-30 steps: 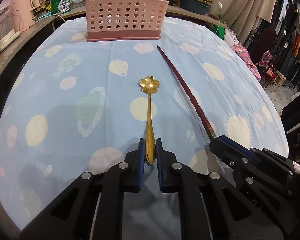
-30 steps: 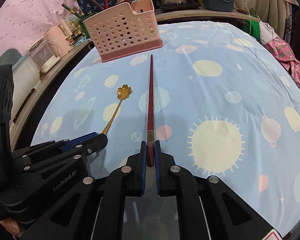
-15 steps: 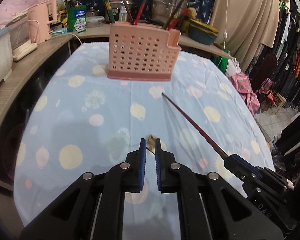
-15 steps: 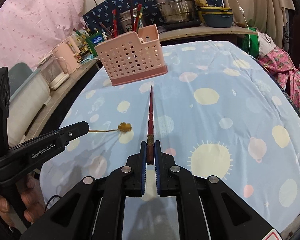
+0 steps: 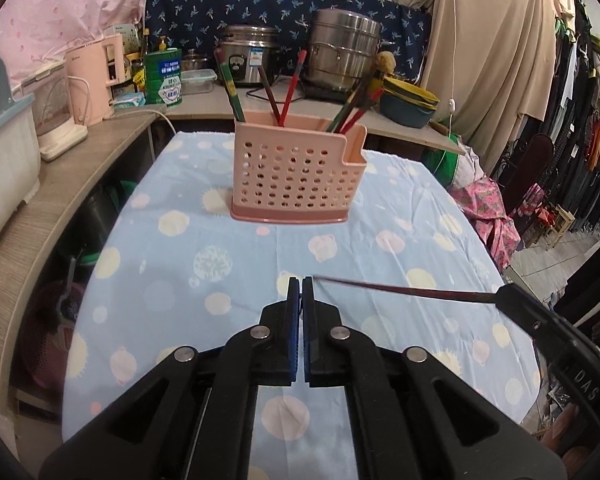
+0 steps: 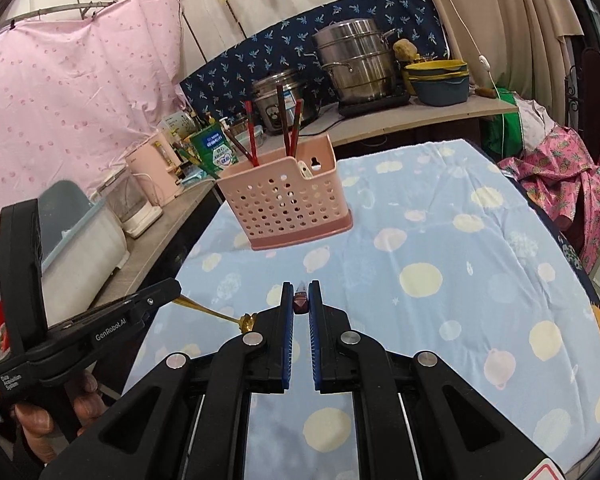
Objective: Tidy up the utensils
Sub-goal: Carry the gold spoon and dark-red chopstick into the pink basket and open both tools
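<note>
My left gripper (image 5: pixel 301 280) is pinched tight, its blue pads almost meeting. From its own camera I cannot see anything between them, but my right camera shows the gold spoon (image 6: pixel 216 313) sticking out of that gripper's tip, handle gripped, its flower-shaped bowl hanging in the air above the cloth and just left of my right jaws. My right gripper (image 6: pixel 301 299) is clamped on the dark red chopstick (image 5: pixel 400 290); in its own view I see only the butt end wedged between the pads, while the left view shows the stick's whole length running from the right gripper's tip toward the left, its point ending just beside my left fingertips. Both utensils are off the table.

The pink utensil basket (image 5: pixel 296 176) stands upright ahead of both grippers, at the far end of the table (image 5: pixel 172 280), which is covered by a blue spotted cloth. Several chopsticks already lean inside it; which compartment each sits in is hard to tell from here, probably the taller back section. The cloth between my jaws and the basket is bare. A wooden counter (image 5: pixel 40 216) with appliances runs close along the table's left edge, and a shelf with steel pots (image 6: pixel 356 64) sits behind the basket. On the right the table edge drops away toward hanging clothes.
</note>
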`<control>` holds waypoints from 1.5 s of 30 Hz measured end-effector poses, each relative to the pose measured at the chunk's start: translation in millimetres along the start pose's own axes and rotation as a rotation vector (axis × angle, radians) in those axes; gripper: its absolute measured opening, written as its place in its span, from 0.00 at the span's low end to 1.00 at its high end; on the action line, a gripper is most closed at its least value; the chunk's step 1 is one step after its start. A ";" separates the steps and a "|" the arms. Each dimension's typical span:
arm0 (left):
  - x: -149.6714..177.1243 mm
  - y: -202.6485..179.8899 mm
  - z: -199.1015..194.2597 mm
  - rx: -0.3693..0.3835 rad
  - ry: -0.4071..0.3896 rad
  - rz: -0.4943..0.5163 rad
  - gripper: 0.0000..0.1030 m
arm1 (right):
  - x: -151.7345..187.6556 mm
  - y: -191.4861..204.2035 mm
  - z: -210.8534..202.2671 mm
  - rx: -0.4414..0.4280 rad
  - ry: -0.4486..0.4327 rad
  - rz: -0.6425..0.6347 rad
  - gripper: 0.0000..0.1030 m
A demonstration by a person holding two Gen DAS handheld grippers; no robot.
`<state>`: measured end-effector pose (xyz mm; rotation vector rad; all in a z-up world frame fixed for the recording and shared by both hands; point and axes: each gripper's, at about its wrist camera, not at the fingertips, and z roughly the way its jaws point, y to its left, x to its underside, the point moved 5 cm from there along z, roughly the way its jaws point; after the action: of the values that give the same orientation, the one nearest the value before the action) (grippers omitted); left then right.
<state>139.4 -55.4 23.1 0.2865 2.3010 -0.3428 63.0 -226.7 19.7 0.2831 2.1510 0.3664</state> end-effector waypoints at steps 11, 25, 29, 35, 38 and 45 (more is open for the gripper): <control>-43.3 0.7 -9.1 -0.015 -0.059 0.022 0.01 | -56.6 12.4 -6.7 -0.008 -0.112 -0.027 0.07; -143.8 12.9 -10.9 -0.047 -0.196 0.023 0.01 | -158.3 30.8 0.6 -0.042 -0.304 -0.014 0.07; -174.6 18.8 -1.2 -0.074 -0.223 0.029 0.01 | -193.5 41.0 6.9 -0.050 -0.370 -0.013 0.07; -201.2 28.2 25.9 -0.104 -0.221 0.029 0.01 | -236.6 55.2 28.1 -0.043 -0.440 -0.030 0.07; -206.1 32.7 41.7 -0.111 -0.202 0.023 0.01 | -245.5 56.6 46.3 -0.041 -0.430 -0.025 0.07; -199.9 39.2 72.1 -0.118 -0.151 0.018 0.01 | -238.9 49.1 98.2 -0.013 -0.341 -0.030 0.07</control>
<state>334.6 -62.3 115.7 0.2142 2.1591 -0.2108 281.6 -245.7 164.7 0.2837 1.8151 0.2912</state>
